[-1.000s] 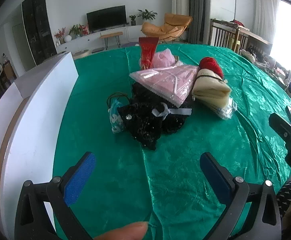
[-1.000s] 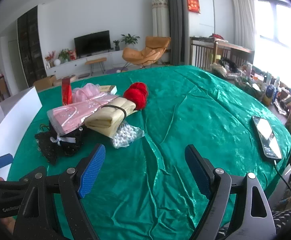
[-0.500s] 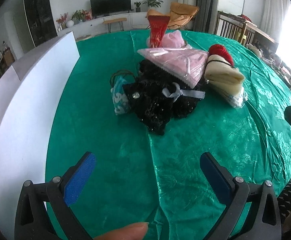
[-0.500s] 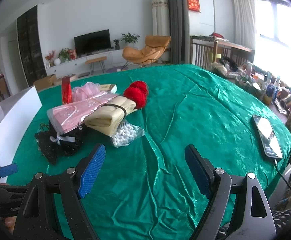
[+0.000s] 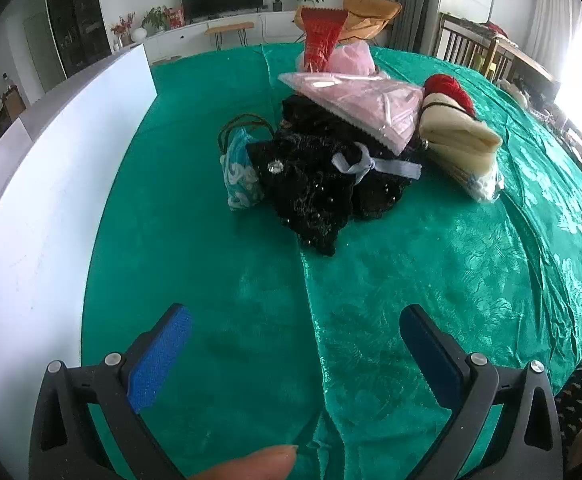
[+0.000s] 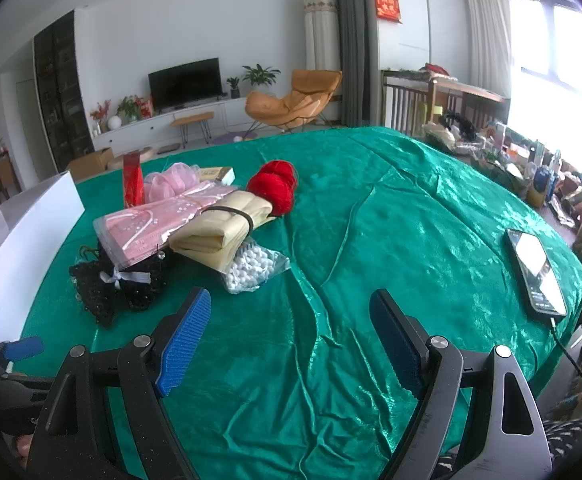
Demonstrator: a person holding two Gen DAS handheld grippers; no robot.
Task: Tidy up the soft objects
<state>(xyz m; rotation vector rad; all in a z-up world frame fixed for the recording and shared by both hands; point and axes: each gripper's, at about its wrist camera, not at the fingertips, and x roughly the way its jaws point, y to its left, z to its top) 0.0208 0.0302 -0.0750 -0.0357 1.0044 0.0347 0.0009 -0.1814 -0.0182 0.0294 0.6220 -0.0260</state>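
A pile of soft things lies mid-table on the green cloth (image 5: pixel 431 280): black beaded fabric with a grey ribbon (image 5: pixel 323 184), a small blue-white pouch (image 5: pixel 241 176), a pink packet in clear plastic (image 5: pixel 359 100), a cream folded cloth bound by a band (image 5: pixel 457 140), red yarn (image 5: pixel 449 90), a pink mesh puff (image 5: pixel 351 58) and a red packet (image 5: pixel 323 42). My left gripper (image 5: pixel 295 354) is open and empty, short of the black fabric. My right gripper (image 6: pixel 291 338) is open and empty, in front of the bag of white beads (image 6: pixel 253 266) and cream cloth (image 6: pixel 221 232).
A white box (image 5: pixel 43 208) stands along the table's left edge; it also shows in the right wrist view (image 6: pixel 31 224). A phone with a cable (image 6: pixel 535 272) lies near the right edge. A small book (image 6: pixel 217 174) lies behind the pile.
My left gripper has moved forward toward the pile, so the black fabric and pouch look larger and closer. My right gripper has barely moved. Both stay open.
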